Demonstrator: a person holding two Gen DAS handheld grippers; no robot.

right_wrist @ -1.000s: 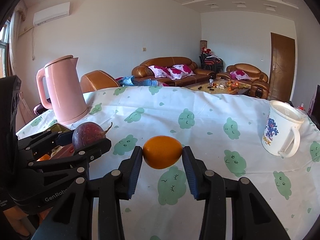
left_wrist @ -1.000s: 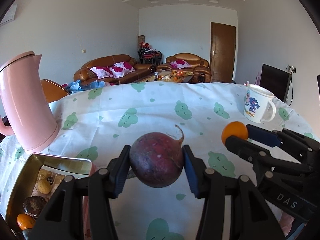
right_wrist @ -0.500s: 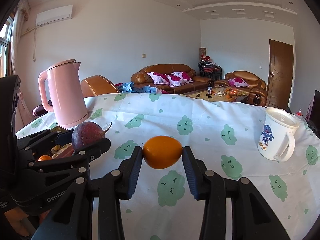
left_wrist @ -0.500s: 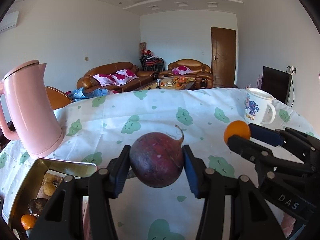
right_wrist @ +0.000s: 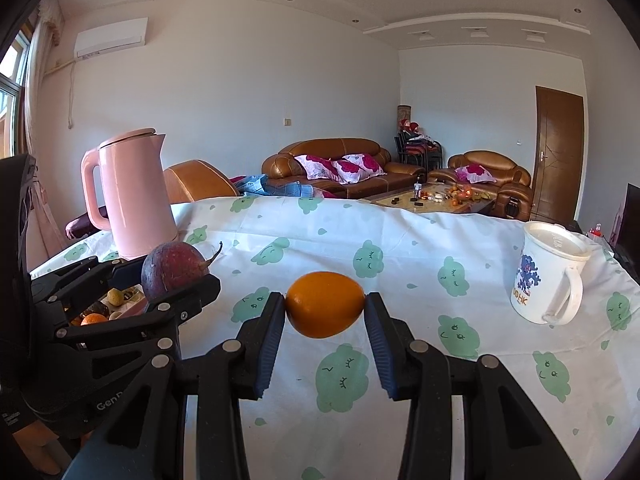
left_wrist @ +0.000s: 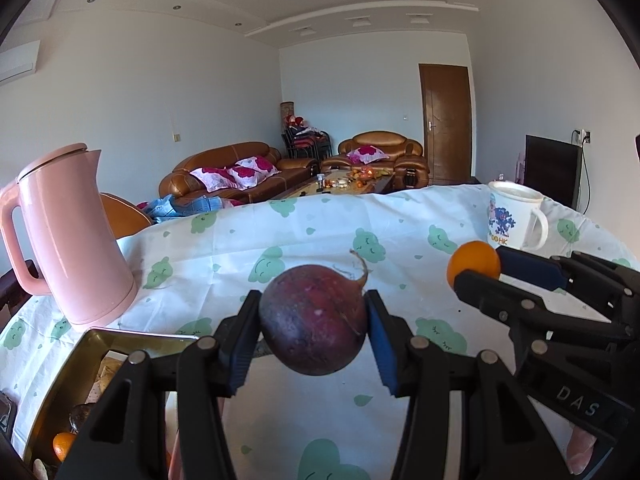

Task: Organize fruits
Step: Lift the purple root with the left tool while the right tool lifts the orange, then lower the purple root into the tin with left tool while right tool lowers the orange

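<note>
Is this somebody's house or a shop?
Most likely a home's living room: brown leather sofas with flowery cushions, a coffee table, and a pink kettle on a clothed table.

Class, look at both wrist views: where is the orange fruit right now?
The orange fruit is clamped in the right hand-held gripper, above the tablecloth, between the purple fruit on its left and the white mug.

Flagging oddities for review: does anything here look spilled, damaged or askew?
Nothing stands out. The pink electric kettle and white printed mug stand upright; each gripper cleanly holds its fruit, the dark purple round fruit and the orange oval fruit.
</note>
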